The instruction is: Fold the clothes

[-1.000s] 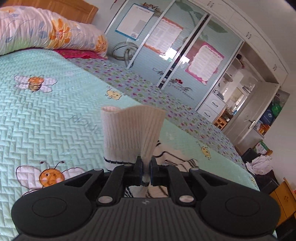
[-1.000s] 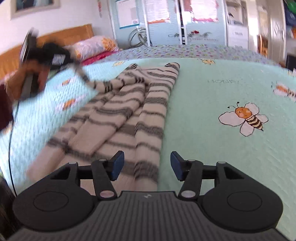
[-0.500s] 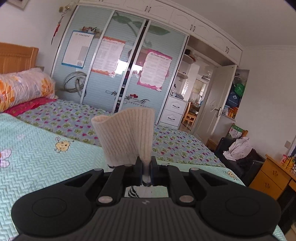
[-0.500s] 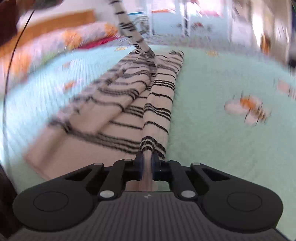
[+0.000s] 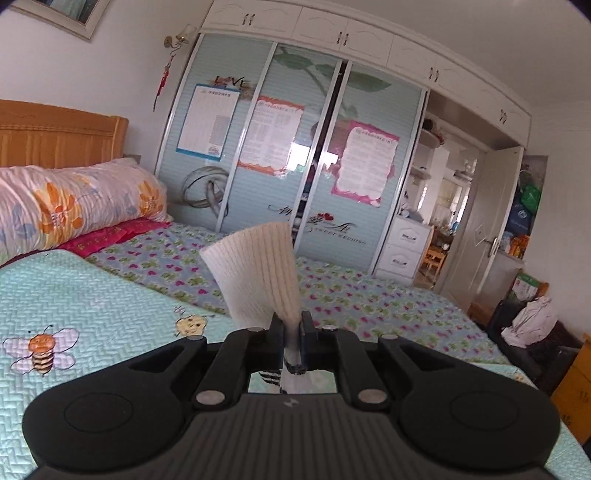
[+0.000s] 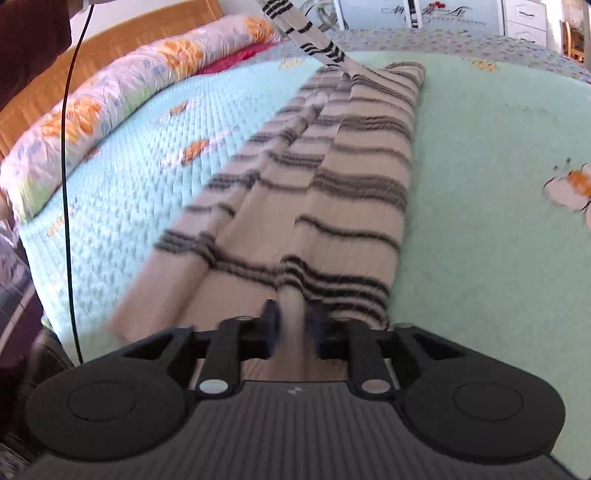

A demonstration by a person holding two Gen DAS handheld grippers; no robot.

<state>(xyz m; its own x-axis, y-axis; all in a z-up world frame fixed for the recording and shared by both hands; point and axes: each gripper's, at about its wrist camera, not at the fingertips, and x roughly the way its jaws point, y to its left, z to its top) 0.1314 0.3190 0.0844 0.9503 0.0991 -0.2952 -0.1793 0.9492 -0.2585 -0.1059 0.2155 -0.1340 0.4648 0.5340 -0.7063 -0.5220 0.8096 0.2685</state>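
A second ago the right gripper point(image 6: 291, 325) stood open just above the near hem of the striped sweater point(image 6: 332, 177); now its fingers are pinched on that hem, the cloth bunched between them. The left gripper point(image 5: 291, 330), clamped on the ribbed cuff point(image 5: 258, 273) throughout, is raised well above the quilt point(image 5: 92, 306) (its camera now faces the wardrobe point(image 5: 288, 155), not the bedding). The sleeve point(image 6: 306, 33) rises taut off the sweater's far end.

sweater point(image 6: 332, 192) motion-blurred, top end cut by frame edge | right claw point(image 6: 291, 328) tips smeared | cuff point(image 5: 258, 280) base hidden
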